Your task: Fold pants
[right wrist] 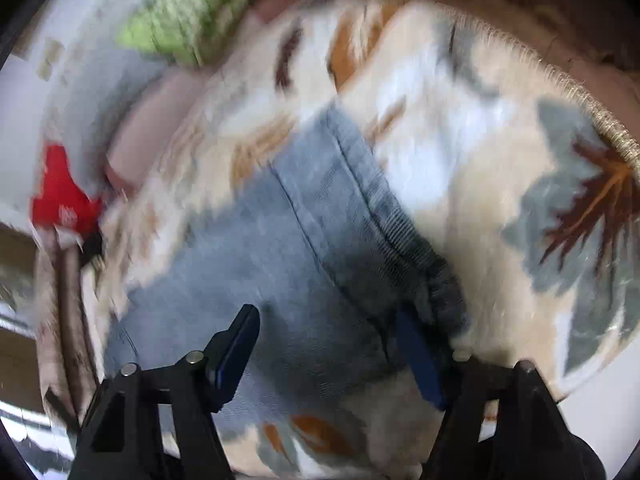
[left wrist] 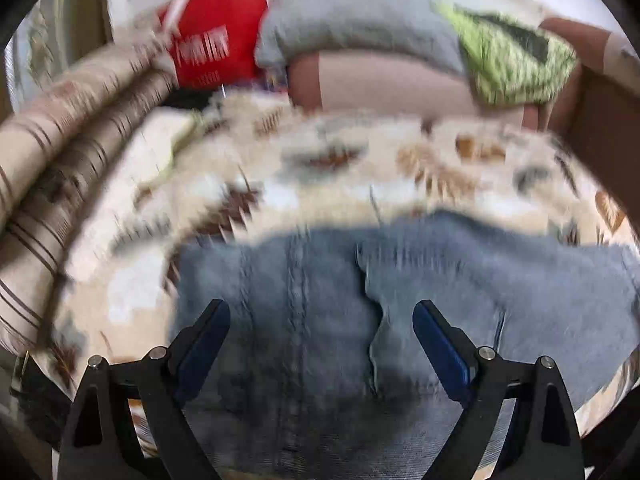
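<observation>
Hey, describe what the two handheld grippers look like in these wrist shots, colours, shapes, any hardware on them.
Both look alike. The left gripper has two black angular fingers with triangular cut-outs in the base plates, dark blue flat pads on the inner faces, and silver round pivot pins. The right gripper shows the same build. No cables, markings, hands or sleeves are visible.

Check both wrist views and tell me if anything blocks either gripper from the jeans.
Nothing visible does. The left gripper stands open directly over the jeans, with only denim between its jaws. The right gripper is open over the jeans too. The patterned blanket lies under them.
</observation>
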A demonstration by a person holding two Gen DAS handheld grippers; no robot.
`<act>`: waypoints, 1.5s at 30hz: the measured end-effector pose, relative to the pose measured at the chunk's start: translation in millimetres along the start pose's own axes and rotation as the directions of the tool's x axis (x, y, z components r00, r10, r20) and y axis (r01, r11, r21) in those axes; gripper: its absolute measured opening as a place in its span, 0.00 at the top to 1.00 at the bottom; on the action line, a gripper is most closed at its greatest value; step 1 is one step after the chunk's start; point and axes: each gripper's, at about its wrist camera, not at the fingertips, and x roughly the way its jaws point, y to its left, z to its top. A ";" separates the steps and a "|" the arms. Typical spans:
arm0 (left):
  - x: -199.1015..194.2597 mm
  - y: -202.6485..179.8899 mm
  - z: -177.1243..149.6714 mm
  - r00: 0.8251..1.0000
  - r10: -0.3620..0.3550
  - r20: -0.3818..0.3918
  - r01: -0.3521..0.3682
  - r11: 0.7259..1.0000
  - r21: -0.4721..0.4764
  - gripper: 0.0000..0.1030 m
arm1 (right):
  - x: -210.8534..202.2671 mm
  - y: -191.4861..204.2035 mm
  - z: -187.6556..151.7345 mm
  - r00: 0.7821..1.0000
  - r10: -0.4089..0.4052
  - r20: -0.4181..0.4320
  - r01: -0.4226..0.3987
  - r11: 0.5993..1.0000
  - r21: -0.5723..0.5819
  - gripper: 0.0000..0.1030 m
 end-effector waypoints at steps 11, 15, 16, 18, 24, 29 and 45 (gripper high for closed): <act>68.8 49.8 -29.6 0.975 -0.012 -0.222 -0.023 0.988 -0.154 0.04 | 41.9 252.7 -5.7 0.985 0.104 -0.137 -0.163 0.822 -0.546 0.28; 67.1 49.6 -32.3 0.979 -0.016 -0.204 -0.015 0.989 -0.150 0.04 | 130.4 337.9 -20.3 0.964 0.024 -0.265 -0.199 0.726 -0.658 0.28; 66.5 49.5 -32.9 0.980 -0.017 -0.199 -0.012 0.989 -0.147 0.04 | 148.3 351.1 -22.5 0.959 -0.004 -0.282 -0.195 0.712 -0.674 0.28; 65.1 51.5 -34.5 0.981 -0.025 -0.190 -0.003 0.989 -0.147 0.04 | 188.3 369.3 -28.7 0.940 -0.071 -0.334 -0.192 0.697 -0.690 0.30; 67.8 53.8 -32.0 0.983 -0.045 -0.178 0.019 0.990 -0.142 0.04 | 230.6 385.1 -49.3 0.944 -0.194 -0.266 -0.099 0.602 -0.792 0.94; 67.9 52.3 -31.6 0.983 -0.032 -0.180 0.006 0.990 -0.144 0.03 | 231.6 384.9 -62.2 0.969 -0.179 -0.172 -0.035 0.585 -0.810 0.90; 62.6 46.4 -28.1 0.976 0.030 -0.217 -0.063 0.987 -0.150 0.03 | 12.9 80.3 -34.9 0.998 0.052 -0.046 -0.061 0.976 -0.209 0.25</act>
